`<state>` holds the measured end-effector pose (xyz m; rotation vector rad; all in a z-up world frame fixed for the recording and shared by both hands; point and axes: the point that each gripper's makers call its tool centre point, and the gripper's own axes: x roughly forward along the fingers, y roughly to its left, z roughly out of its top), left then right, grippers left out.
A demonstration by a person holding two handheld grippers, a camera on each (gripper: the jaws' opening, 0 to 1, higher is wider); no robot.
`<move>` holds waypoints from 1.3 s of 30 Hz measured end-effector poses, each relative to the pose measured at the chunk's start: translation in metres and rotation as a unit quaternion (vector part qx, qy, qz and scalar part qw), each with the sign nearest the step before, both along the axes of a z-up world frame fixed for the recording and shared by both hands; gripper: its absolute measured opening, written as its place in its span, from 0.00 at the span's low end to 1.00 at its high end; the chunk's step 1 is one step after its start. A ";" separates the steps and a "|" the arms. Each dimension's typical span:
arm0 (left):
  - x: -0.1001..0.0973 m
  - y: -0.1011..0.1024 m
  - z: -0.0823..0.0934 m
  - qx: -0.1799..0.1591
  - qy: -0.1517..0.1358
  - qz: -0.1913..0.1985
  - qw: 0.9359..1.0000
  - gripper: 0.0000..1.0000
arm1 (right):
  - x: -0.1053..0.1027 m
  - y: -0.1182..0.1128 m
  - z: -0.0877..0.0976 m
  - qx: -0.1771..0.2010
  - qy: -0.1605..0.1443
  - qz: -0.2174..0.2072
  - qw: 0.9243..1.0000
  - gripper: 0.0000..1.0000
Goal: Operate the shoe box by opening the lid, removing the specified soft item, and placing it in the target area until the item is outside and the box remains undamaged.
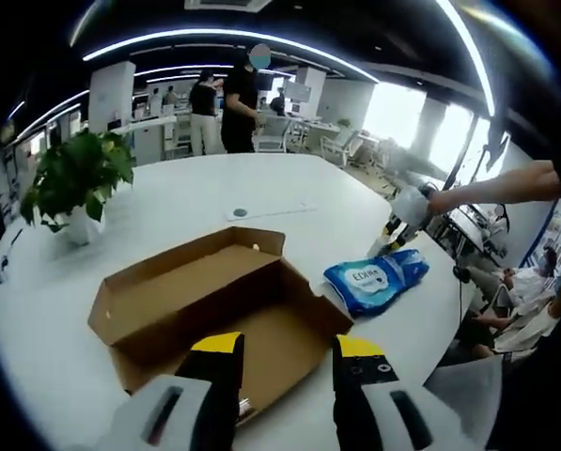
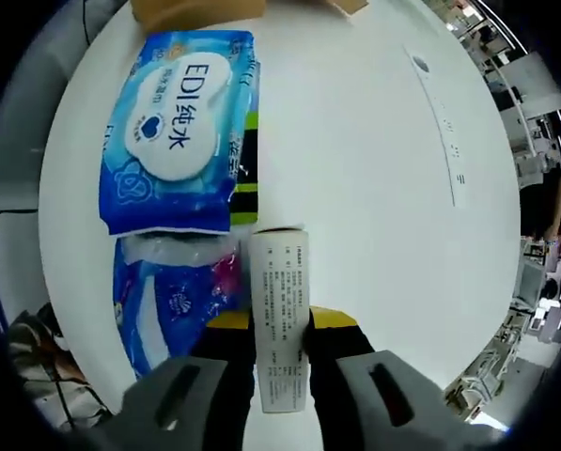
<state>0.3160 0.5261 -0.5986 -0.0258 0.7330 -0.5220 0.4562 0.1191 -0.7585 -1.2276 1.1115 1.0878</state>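
Observation:
An open brown cardboard shoe box (image 1: 214, 301) lies on the white round table (image 1: 167, 197), its inside bare where I can see it. My left gripper (image 1: 289, 352) hovers open over the box's near edge, nothing between its yellow-tipped fingers. Right of the box lies a blue wet-wipes pack (image 1: 376, 278) (image 2: 172, 132). My right gripper (image 1: 399, 230) (image 2: 280, 324), held by a person's arm, is shut on the pack's white printed end strip (image 2: 282, 319). A corner of the box (image 2: 195, 11) shows past the pack.
A potted plant (image 1: 73, 183) stands at the table's far left. A small round disc (image 1: 240, 212) sits mid-table. People stand behind the table (image 1: 238, 99), and another person sits beyond its right edge (image 1: 515, 282). The table edge (image 2: 83, 282) runs close beside the pack.

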 end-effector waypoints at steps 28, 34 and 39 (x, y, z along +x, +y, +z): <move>-0.002 -0.004 -0.003 -0.001 0.006 -0.010 1.000 0.38 | -0.004 -0.013 0.001 -0.011 0.011 0.000 1.000 0.23; -0.004 -0.003 -0.004 -0.005 0.006 -0.013 1.000 0.38 | -0.008 -0.014 0.014 -0.001 0.004 -0.019 1.000 0.25; -0.004 -0.008 -0.003 -0.012 0.002 -0.023 1.000 0.38 | -0.015 -0.015 0.025 -0.002 -0.006 -0.022 1.000 0.25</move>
